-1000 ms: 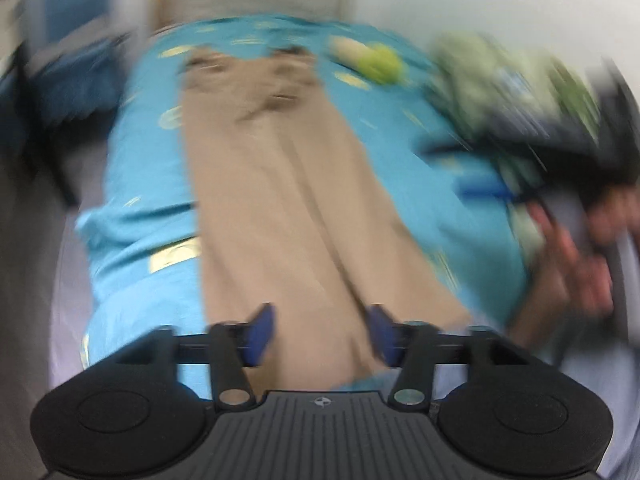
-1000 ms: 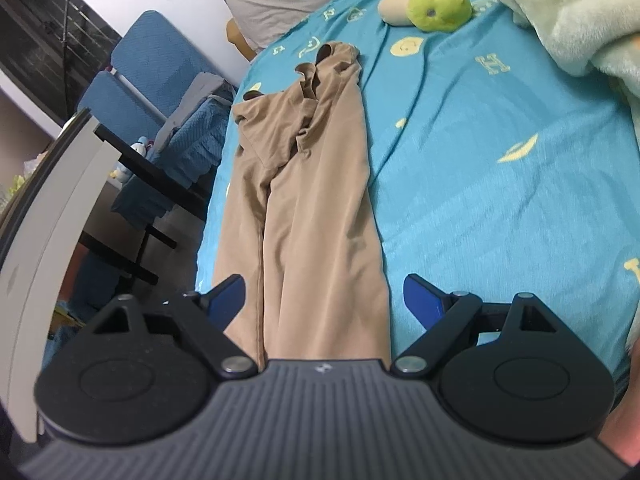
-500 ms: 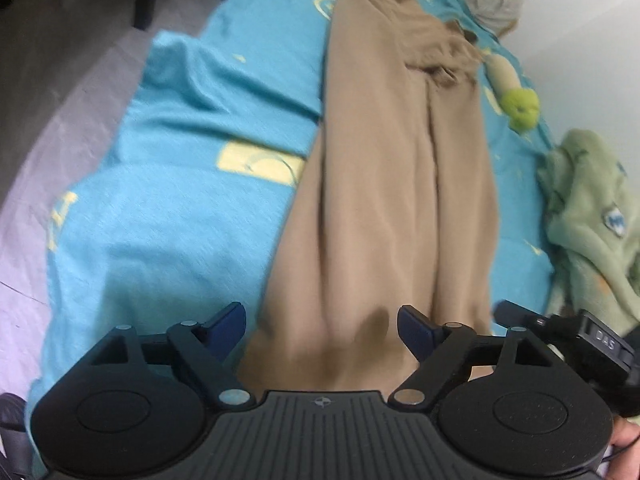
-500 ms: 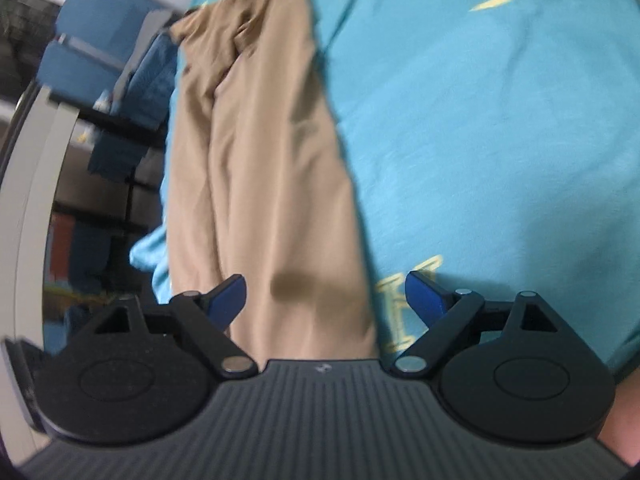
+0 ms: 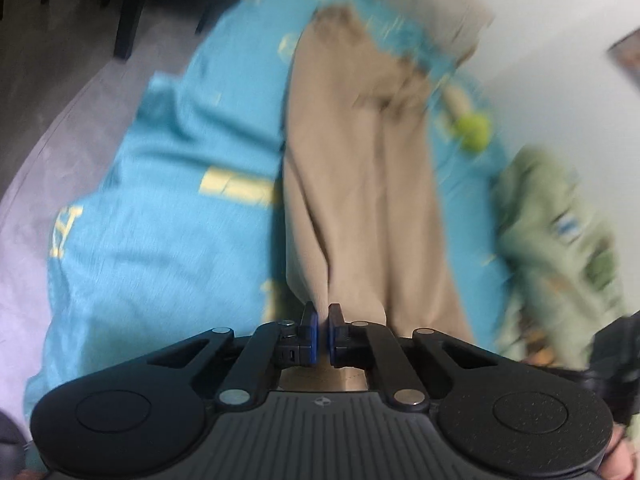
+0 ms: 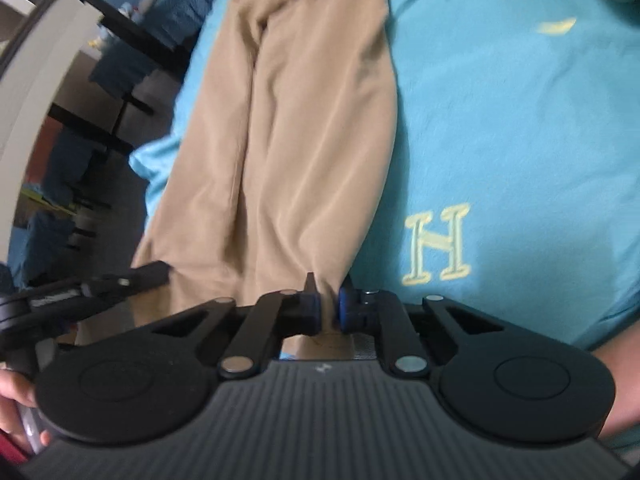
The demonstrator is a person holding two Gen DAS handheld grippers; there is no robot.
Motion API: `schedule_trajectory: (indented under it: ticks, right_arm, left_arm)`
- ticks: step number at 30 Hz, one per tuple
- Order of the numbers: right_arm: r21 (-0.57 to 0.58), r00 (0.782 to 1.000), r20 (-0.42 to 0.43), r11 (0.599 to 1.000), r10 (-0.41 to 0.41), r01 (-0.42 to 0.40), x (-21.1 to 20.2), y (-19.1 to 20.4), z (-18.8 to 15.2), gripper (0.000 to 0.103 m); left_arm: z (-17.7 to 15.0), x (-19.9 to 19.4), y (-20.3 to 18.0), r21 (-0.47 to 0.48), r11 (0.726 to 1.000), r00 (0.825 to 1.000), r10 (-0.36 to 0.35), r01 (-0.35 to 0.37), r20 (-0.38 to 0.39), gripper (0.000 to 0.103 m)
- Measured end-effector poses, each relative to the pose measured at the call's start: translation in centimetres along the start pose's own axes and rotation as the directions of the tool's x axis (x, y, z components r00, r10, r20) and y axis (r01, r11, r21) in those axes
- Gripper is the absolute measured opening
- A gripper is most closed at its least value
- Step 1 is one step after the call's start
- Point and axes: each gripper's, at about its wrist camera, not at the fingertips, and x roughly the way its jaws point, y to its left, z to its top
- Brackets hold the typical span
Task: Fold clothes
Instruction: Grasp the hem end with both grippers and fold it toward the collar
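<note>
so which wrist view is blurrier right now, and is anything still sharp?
Left wrist view: heavy motion smear over the trousers and bedsheet; only the left gripper is crisp. Right wrist view: milder blur, the sheet's yellow H stays legible, fisheye bending at edges.

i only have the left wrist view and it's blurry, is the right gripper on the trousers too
Observer: Yes. The right gripper is shut on the hem of the trousers, on the leg nearest the yellow H on the bedspread.
Operator: can you see my left gripper from there
Observer: Yes, the left gripper reaches the other leg's hem, low on the left of the right wrist view.
Operator: anything off the bed on that side
Observer: A blue chair stands beyond the bed's edge, near the waistband end.
</note>
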Motion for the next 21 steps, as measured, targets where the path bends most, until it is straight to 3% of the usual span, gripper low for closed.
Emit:
schedule_trajectory:
  ticks: [4, 9, 16, 21]
  right_arm:
    - [-0.035, 0.992, 0.126, 0.999, 0.029, -0.025, -5.4, 0.8, 0.1, 0.011]
    - [-0.030, 0.968, 0.234, 0.996, 0.089, -0.084, -11.3, -0.1, -1.1, 0.010]
    - [-0.027, 0.942, 0.306, 0.990, 0.140, -0.138, -16.3, -1.8, -6.9, 0.009]
    - [0.002, 0.938, 0.312, 0.988, 0.148, -0.156, -17.2, -2.2, -6.0, 0.009]
  left_arm:
    - [-0.6, -4.4, -2.0, 0.006, 0.996, 0.991, -0.088, 0.088, 0.099, 0.004]
    - [-2.6, -9.5, -6.0, 0.105, 0.989, 0.978, -0.118, 0.101, 0.170, 0.004]
    - [-8.0, -15.3, -9.2, 0.191, 0.970, 0.953, -0.195, 0.152, 0.230, 0.003]
    - [-6.3, -15.2, -9.2, 0.176, 0.972, 0.948, -0.198, 0.157, 0.249, 0.003]
